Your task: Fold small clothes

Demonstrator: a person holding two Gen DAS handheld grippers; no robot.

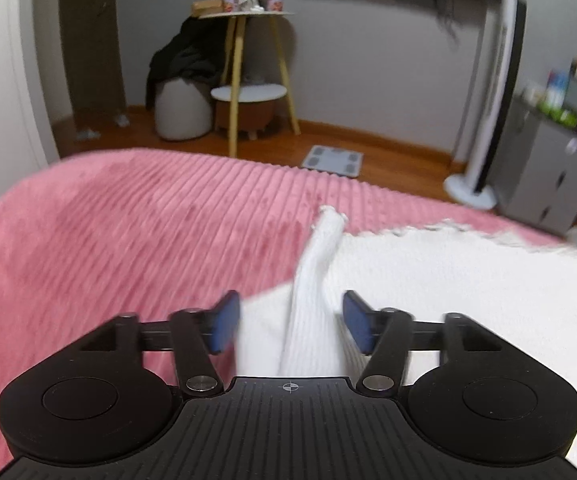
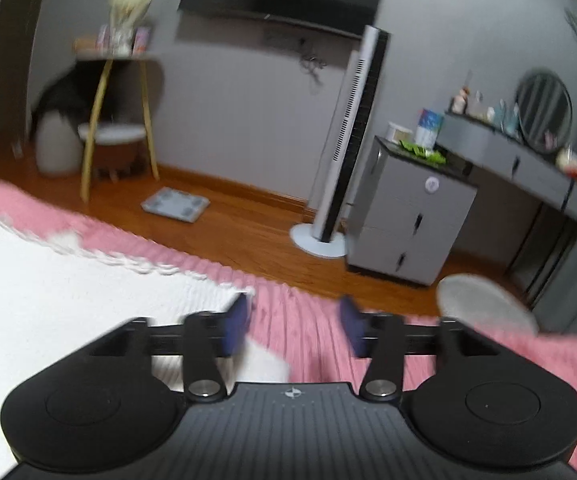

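A white knitted garment [image 1: 468, 300] lies spread on the pink ribbed bedspread [image 1: 128, 224]. In the left wrist view a ribbed white strap or sleeve [image 1: 316, 280] of it stands up between the blue pads of my left gripper [image 1: 291, 326], with a gap to the pads on both sides. The left gripper is open. In the right wrist view the same white garment [image 2: 68, 288] fills the lower left, its corner lying by the left pad. My right gripper [image 2: 294, 326] is open over the pink bedspread [image 2: 308, 320], nothing between its fingers.
Beyond the bed's edge is a wooden floor with a bathroom scale [image 2: 176, 204], a tower fan [image 2: 348, 140], a grey cabinet [image 2: 412, 216] and desk, a round grey stool [image 2: 484, 296], and a yellow-legged side table [image 1: 248, 72].
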